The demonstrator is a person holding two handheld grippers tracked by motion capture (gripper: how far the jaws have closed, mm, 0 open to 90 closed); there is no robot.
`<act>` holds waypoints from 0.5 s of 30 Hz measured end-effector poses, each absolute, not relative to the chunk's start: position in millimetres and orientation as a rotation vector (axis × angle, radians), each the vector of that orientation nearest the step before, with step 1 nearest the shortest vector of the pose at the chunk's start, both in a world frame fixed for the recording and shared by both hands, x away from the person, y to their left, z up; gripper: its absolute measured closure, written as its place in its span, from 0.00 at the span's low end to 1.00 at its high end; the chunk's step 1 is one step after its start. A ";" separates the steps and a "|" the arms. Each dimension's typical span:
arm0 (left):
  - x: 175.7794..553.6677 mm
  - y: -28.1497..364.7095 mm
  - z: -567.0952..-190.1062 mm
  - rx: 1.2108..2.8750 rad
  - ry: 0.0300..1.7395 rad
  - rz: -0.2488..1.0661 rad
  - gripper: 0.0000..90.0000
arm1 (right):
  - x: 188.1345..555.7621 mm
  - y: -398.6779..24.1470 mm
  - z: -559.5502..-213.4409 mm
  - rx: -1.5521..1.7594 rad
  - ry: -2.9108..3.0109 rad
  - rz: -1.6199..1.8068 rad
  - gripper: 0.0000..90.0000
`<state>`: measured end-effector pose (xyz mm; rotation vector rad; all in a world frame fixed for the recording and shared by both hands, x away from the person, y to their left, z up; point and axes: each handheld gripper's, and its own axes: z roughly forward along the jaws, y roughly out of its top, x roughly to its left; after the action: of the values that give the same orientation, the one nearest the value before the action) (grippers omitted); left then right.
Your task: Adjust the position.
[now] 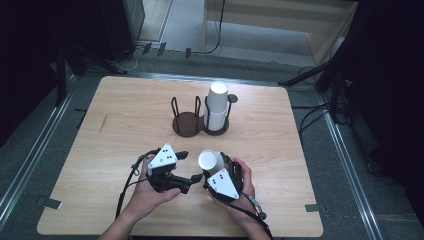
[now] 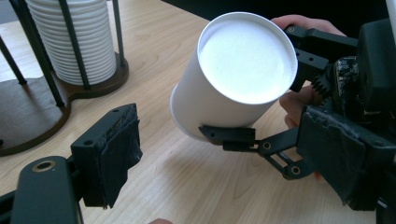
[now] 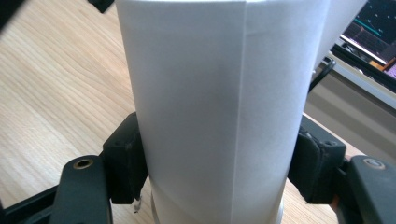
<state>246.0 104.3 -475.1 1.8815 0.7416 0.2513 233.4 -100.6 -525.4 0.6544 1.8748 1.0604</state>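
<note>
Right gripper view: right gripper has both black pads pressed on the sides of a white paper cup, one pad each side, so it is clamped on the cup, jaws about a cup's width apart. Seam line runs down the cup wall. Wood table behind it.

Left gripper view: same cup held up off the table, tilted, its closed bottom end facing the camera, with the right gripper's thin black fingers against its wall. Left gripper jaws stand partly apart with nothing between them; cup lies beyond the tips, not touched by the padded jaws. Stack of white cups in a wire rack on a dark round wooden base at upper left.

High view: both grippers near the front edge of the table, close side by side. Left gripper points toward the right one; right gripper holds the cup just above the tabletop, near the left gripper's tips. Person's hands come in from below. Cup holder with two bays sits mid-table, well apart from the grippers: left bay bare, right bay holds the cup stack.
</note>
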 end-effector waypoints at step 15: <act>242.2 97.6 -475.8 1.918 0.704 0.278 0.20 | 228.0 -93.0 -529.1 0.559 1.910 1.082 0.35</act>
<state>242.2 97.6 -475.8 1.9180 0.7044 0.2779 228.0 -93.0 -529.1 0.5591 1.9101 1.0823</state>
